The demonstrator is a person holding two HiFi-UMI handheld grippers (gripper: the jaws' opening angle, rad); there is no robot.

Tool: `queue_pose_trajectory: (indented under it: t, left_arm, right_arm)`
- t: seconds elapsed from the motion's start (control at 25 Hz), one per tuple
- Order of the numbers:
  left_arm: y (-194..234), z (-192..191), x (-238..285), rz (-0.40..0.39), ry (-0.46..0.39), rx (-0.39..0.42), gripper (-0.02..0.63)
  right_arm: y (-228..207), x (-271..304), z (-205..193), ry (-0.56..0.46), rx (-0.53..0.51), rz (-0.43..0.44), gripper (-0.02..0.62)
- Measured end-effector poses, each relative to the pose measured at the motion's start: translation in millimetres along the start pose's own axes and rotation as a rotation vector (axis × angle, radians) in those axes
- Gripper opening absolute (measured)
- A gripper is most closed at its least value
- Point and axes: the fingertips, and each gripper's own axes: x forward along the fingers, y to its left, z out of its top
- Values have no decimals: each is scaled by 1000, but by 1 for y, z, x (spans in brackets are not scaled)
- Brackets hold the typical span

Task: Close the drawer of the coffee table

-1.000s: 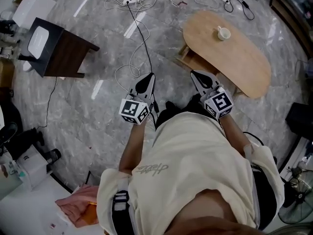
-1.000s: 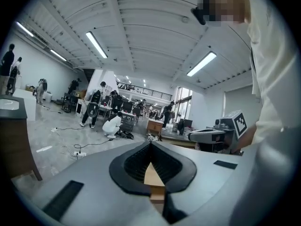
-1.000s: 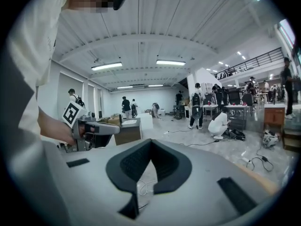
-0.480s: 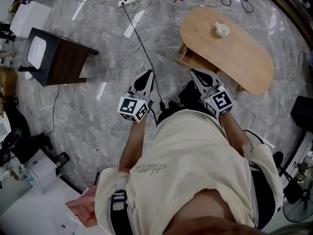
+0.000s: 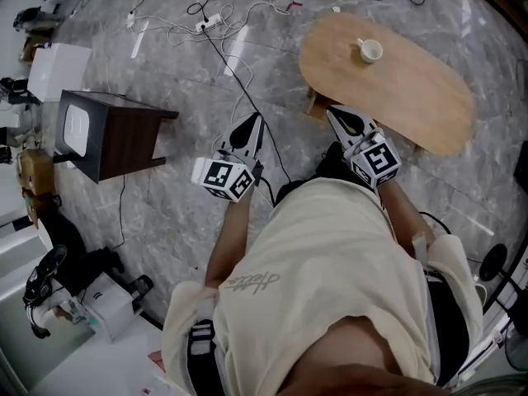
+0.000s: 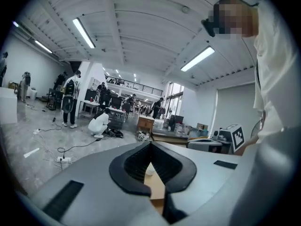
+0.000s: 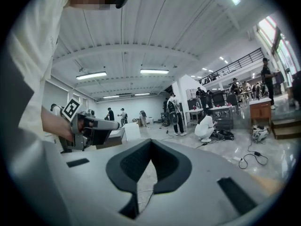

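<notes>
Upper right in the head view, the oval desk (image 5: 412,89) carries a cup (image 5: 369,50), and the drawer (image 5: 314,102) pokes out from under its lower left edge. As far as I can judge, the job is not yet done: the drawer stands partly out and needs a push in under the top. The right gripper (image 5: 337,112) points at it from just below, tip near the drawer front, though I cannot tell whether they touch. The left gripper (image 5: 256,122) hangs mid-frame over bare floor, well apart from the desk.

Both pairs of fingers are pressed together at the tips and grip nothing.

Only the head view shows the drawer's place against the desk and both grippers at once. The left gripper view looks level across the room: through the hollow behind its closed tips (image 6: 150,145) I see the desk's wood (image 6: 155,189) and the cup (image 6: 149,170), but not clearly the drawer. The right gripper view (image 7: 150,142) shows only floor and a cable in its hollow, with the left gripper (image 7: 94,125) at middle left.
</notes>
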Motion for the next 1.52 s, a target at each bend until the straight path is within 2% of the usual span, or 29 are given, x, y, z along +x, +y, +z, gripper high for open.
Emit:
queue_pose_trajectory:
  t: [0.28, 0.48, 0.68, 0.92, 1.04, 1.32, 1.52]
  left_arm:
    - [-19, 10, 89, -80, 22, 0, 5]
    - [-32, 9, 120, -129, 65, -21, 5]
    - [-37, 12, 143, -186, 95, 9, 5]
    - [-28, 12, 173, -264, 101, 2, 5]
    - [-22, 12, 179, -313, 108, -1, 5]
    - [-4, 26, 196, -444, 152, 38, 5]
    - [6, 14, 214, -532, 180, 36, 5]
  right_arm:
    - [-93, -29, -21, 23, 45, -132, -5]
    - [-121, -49, -26, 23, 93, -198, -5]
    - [-138, -52, -30, 16, 129, -244, -5]
    - [-145, -46, -28, 22, 133, -321, -5]
    - [-144, -46, -21, 17, 128, -392, -5]
    - [-146, -41, 28, -41, 106, -551, -5]
    - [-142, -41, 19, -15, 110, -660, -5]
